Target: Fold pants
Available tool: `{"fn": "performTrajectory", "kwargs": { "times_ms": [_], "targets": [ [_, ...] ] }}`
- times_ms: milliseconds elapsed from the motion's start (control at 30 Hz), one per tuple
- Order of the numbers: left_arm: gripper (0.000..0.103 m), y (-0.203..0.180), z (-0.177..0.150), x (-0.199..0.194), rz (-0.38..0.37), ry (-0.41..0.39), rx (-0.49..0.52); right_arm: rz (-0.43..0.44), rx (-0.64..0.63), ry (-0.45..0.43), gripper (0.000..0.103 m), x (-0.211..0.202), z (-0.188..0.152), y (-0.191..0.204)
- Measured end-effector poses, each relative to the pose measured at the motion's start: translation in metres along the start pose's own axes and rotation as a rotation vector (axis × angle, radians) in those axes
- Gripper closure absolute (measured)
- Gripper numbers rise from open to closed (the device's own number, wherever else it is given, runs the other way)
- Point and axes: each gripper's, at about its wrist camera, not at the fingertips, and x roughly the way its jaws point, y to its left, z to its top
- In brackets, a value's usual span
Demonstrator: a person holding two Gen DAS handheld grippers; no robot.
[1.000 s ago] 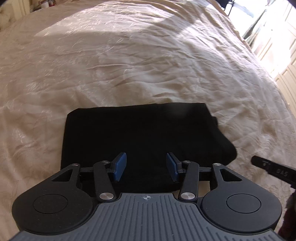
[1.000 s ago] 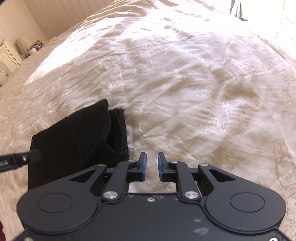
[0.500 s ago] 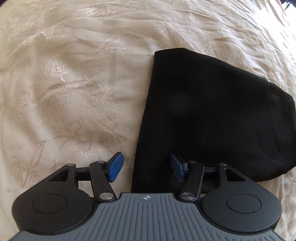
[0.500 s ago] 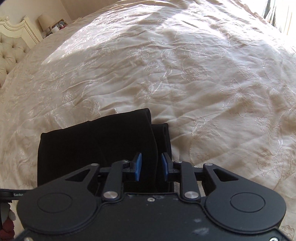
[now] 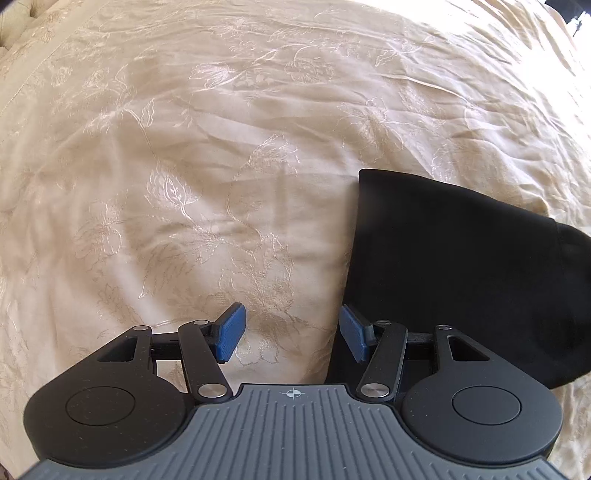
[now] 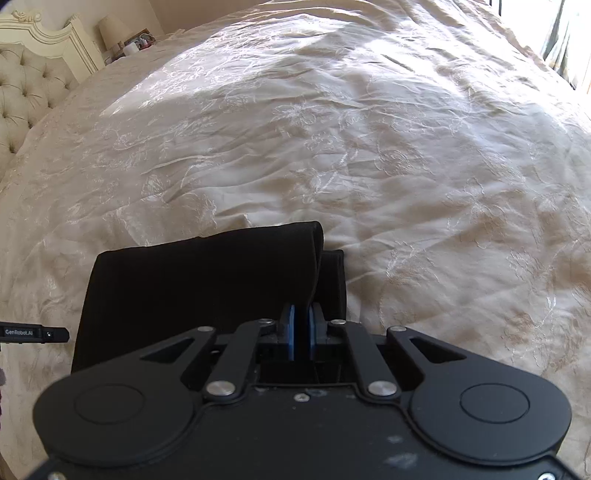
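Observation:
The black pants [image 5: 450,273] lie folded into a compact rectangle on the cream bedspread. In the left wrist view my left gripper [image 5: 290,332] is open and empty, with its right pad at the pants' left edge and its left pad over bare bedspread. In the right wrist view the pants [image 6: 199,280] fill the lower middle. My right gripper [image 6: 302,328] is shut on the near right edge of the folded pants, where the top layer meets a lower layer sticking out to the right.
The cream embroidered bedspread [image 6: 369,147] spreads all around the pants. A tufted headboard [image 6: 26,92] and a bedside lamp [image 6: 110,29] stand at the far left. The tip of the other gripper [image 6: 33,334] shows at the left edge.
My left gripper has shifted left, off the pants to their left edge, still open. My right gripper has moved left over the pants' right edge and closed on the fabric.

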Motion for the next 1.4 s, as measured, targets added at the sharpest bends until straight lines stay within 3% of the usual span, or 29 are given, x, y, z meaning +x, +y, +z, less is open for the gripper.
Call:
{"fn": "performTrajectory", "kwargs": {
  "times_ms": [167,367,467,600,767,867,1033,1167,1267,1400],
  "targets": [
    [0.048,-0.024,0.003,-0.005,-0.016,-0.023,0.077,-0.038,0.050,0.030,0.089,0.017,-0.004,-0.007],
    [0.048,-0.066,0.011,-0.003,-0.049,-0.062,0.164,-0.120,-0.027,-0.074,0.085,-0.005,0.003,0.014],
    [0.048,-0.085,0.016,0.004,-0.054,-0.069,0.205,-0.100,-0.029,-0.104,0.085,-0.011,0.003,0.018],
    [0.048,-0.099,0.024,0.026,-0.011,-0.046,0.236,-0.087,-0.074,-0.060,0.085,0.007,0.003,0.023],
    [0.045,-0.101,0.031,0.049,0.019,0.024,0.230,-0.143,-0.071,0.047,0.088,0.041,0.005,0.014],
    [0.042,-0.100,0.032,0.051,0.025,0.033,0.234,-0.164,-0.095,0.062,0.088,0.052,0.004,0.013],
    [0.036,-0.101,0.032,0.055,0.028,0.037,0.239,-0.205,-0.243,0.069,0.080,0.062,-0.001,0.029],
    [0.022,-0.100,0.034,0.060,0.047,0.042,0.237,-0.216,-0.263,0.056,0.078,0.064,-0.004,0.032],
    [0.023,-0.087,0.034,0.056,0.001,0.047,0.178,-0.197,-0.233,0.053,0.078,0.062,-0.001,0.027],
    [0.029,-0.073,0.014,0.029,0.025,-0.007,0.167,-0.155,-0.158,0.048,0.076,0.043,0.003,0.020]
  ]
}}
